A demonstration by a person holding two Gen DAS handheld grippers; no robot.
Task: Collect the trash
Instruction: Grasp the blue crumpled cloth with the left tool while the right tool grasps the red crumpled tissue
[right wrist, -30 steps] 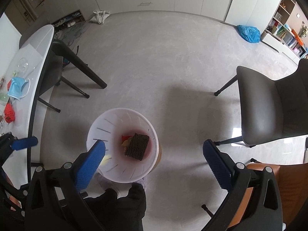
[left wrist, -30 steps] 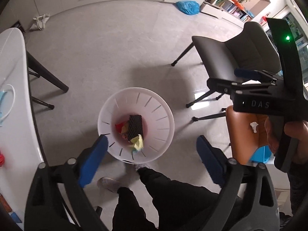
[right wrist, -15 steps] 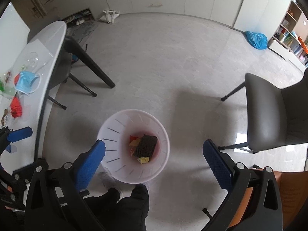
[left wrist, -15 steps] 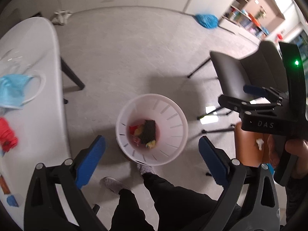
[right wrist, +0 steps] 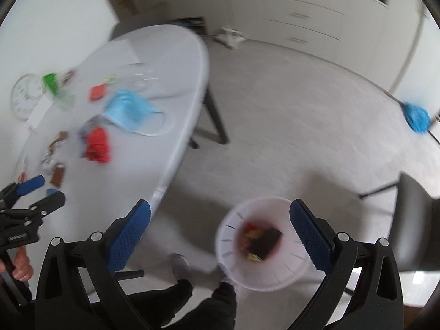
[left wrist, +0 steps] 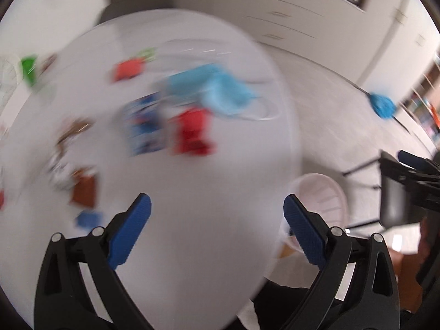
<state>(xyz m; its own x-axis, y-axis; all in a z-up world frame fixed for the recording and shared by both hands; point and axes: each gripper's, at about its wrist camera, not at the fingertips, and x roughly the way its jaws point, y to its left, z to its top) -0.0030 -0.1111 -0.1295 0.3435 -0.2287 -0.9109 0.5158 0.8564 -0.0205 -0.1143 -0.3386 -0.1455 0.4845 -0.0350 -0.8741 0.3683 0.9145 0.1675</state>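
Observation:
Both views are motion-blurred. My left gripper is open over the near part of a white table, with nothing between its fingers. Further back on the table lie a blue face mask, a red crumpled wrapper, a blue-and-white wrapper, brown scraps and a small blue scrap. My right gripper is open above the floor, beside a white slotted bin holding a black sponge and coloured wrappers. The mask and red wrapper also show in the right wrist view.
A dark grey chair stands right of the bin, and the person's legs and shoes are just below it. A blue mop head lies on the floor at the far right. A white clock and green object sit at the table's far side.
Both grippers have swung up and to the left, from looking straight down at the bin toward the table. The left one now hangs over the tabletop. Both stay open.

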